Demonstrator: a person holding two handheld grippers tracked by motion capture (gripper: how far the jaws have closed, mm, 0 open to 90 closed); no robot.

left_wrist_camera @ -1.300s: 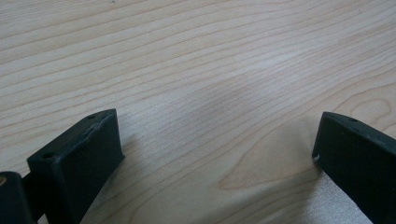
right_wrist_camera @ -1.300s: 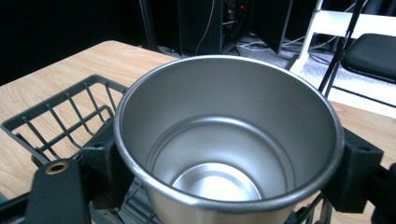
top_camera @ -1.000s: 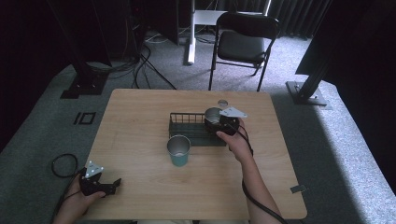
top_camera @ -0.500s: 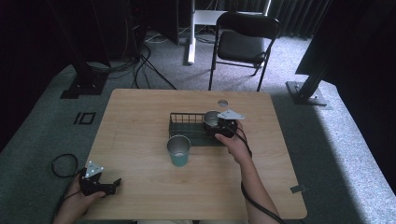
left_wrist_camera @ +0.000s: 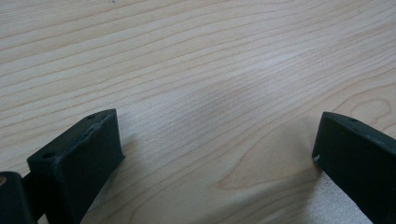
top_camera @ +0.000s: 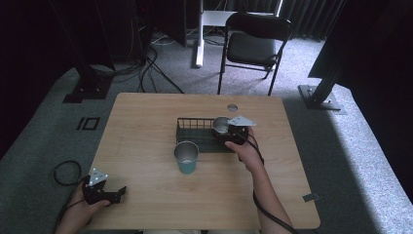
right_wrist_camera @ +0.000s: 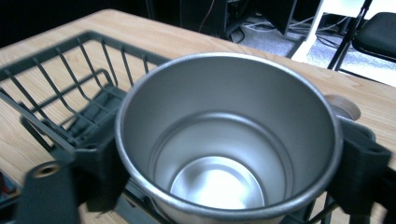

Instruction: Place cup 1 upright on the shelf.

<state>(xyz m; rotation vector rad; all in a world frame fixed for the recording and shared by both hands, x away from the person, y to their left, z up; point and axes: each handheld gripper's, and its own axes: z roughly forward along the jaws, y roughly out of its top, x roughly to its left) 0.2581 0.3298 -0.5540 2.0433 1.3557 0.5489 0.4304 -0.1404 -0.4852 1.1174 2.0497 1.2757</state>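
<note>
Steel cup [right_wrist_camera: 229,140] sits upright between the jaws of the right hand-held gripper [top_camera: 228,132], which clamps its wall from both sides just under the rim, at the right end of the black wire basket [top_camera: 195,127] on the table [top_camera: 146,112]; gripping it upright from the sides probably lets it go straight down into the basket. Left hand-held gripper [top_camera: 117,194] rests at the near left corner, jaws wide and empty, well clear of the teal cup [top_camera: 186,157] beside the basket.
</note>
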